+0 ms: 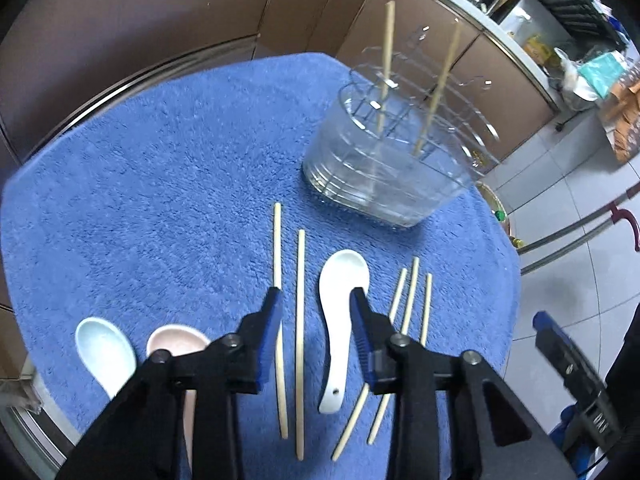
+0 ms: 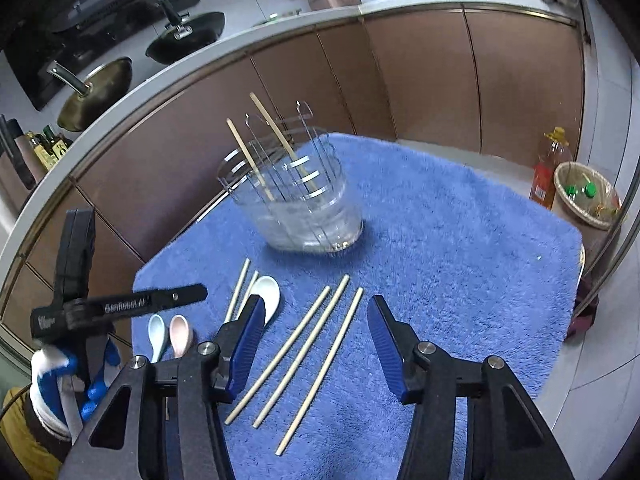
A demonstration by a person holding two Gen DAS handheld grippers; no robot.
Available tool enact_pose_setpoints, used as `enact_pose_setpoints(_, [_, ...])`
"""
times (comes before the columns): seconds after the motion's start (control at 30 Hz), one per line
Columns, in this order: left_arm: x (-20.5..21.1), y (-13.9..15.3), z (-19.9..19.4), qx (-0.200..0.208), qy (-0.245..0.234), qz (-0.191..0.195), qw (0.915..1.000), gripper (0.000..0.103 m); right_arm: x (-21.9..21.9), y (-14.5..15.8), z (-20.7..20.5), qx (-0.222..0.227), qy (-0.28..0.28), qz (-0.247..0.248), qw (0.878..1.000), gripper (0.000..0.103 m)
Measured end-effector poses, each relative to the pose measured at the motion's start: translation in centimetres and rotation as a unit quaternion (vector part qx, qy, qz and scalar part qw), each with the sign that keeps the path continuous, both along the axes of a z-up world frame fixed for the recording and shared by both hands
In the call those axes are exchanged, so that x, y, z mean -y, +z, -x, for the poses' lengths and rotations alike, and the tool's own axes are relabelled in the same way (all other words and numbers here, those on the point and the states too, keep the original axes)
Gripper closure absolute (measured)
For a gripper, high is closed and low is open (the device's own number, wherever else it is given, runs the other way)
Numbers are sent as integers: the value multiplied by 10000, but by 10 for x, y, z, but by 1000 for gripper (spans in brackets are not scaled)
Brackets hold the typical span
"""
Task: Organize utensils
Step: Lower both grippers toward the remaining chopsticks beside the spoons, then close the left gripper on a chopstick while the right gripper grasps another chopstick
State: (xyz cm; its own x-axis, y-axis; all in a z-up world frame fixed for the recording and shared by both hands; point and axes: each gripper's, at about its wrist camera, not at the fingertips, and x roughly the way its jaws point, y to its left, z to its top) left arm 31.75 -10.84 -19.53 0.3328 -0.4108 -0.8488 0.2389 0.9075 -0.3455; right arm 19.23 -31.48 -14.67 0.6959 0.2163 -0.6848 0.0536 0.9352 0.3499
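Observation:
A blue towel (image 1: 160, 200) covers the table. At its far side stands a clear utensil holder (image 1: 392, 160) (image 2: 304, 200) with two chopsticks upright in it. My left gripper (image 1: 317, 294) hangs open above one loose chopstick (image 1: 300, 280) and the white spoon (image 1: 340, 280), without touching either. Another chopstick (image 1: 277, 240) lies just at its left fingertip. A pale blue spoon (image 1: 106, 344) and a pink spoon (image 1: 176, 340) lie to the left. My right gripper (image 2: 315, 300) is open over three chopsticks (image 2: 304, 344) lying side by side, pads clear of them.
Brown cabinets (image 2: 440, 80) and a counter curve behind the table, with pans (image 2: 96, 88) on the stove. An oil bottle (image 2: 548, 172) and a woven basket (image 2: 588, 196) stand on the floor to the right. A gloved hand (image 2: 52, 376) holds the left gripper.

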Motion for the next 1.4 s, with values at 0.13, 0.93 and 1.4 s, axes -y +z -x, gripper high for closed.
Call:
enact_pose_setpoints(0.13, [8,-13,-16,-153,18,-95,9998,82,4,-15,-6,-159,23,-39,9999,52])
enact_pose_setpoints(0.93, [41,-57,-60,-540,-78,-694,9961,96,12,-61,-62,-881,167,-106,9959,62])
enact_pose_setpoints(1.4, [32,-61,-70,-670,-96,-608,9959,98,-2,-85,-107,-1597,364,225,9862,80])
